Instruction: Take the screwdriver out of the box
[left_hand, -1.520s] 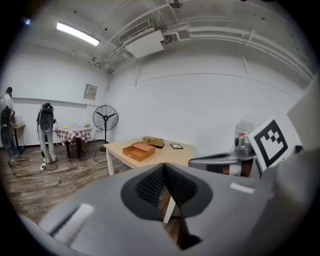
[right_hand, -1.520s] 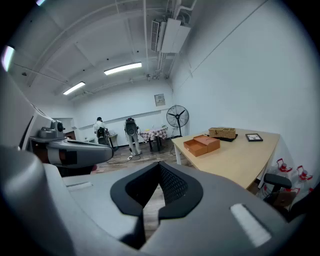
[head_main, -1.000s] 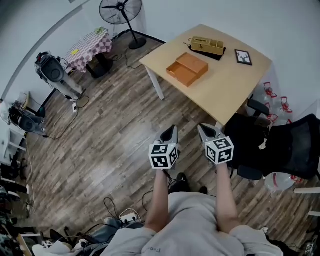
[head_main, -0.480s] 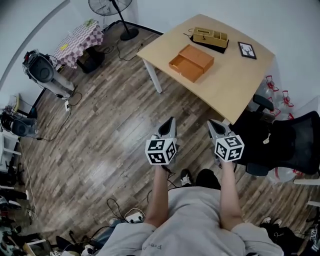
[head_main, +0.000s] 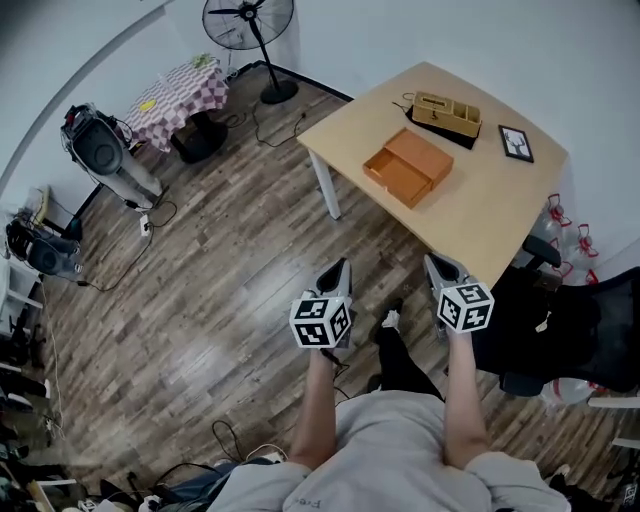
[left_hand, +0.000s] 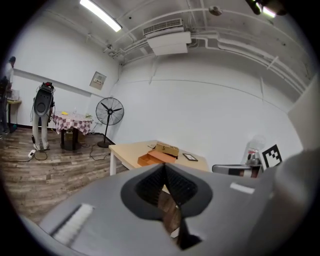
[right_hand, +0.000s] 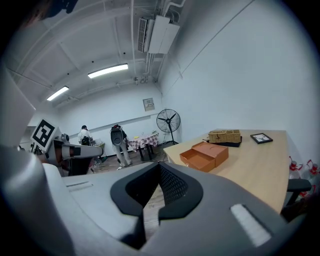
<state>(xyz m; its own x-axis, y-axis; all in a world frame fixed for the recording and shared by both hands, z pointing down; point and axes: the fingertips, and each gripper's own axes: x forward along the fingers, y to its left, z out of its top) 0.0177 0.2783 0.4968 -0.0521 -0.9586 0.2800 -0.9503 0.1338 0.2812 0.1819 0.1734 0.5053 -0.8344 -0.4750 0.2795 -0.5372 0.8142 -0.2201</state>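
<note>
Desk (head_main: 485, 212) w/ orange box (head_main: 408, 168): contents too small.

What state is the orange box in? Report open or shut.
Open: the orange box has its tray slid out, hollow showing.

One light wooden table (head_main: 480, 215) bore one orange box (head_main: 410, 167), one wicker basket (head_main: 446, 112) and one framed picture (head_main: 517, 143). On the floor stood one pedestal fan (head_main: 247, 20) and one checked-cloth side table (head_main: 185, 88). Grippers numbered two – left gripper (head_main: 340, 268), right gripper (head_main: 438, 266).
</note>
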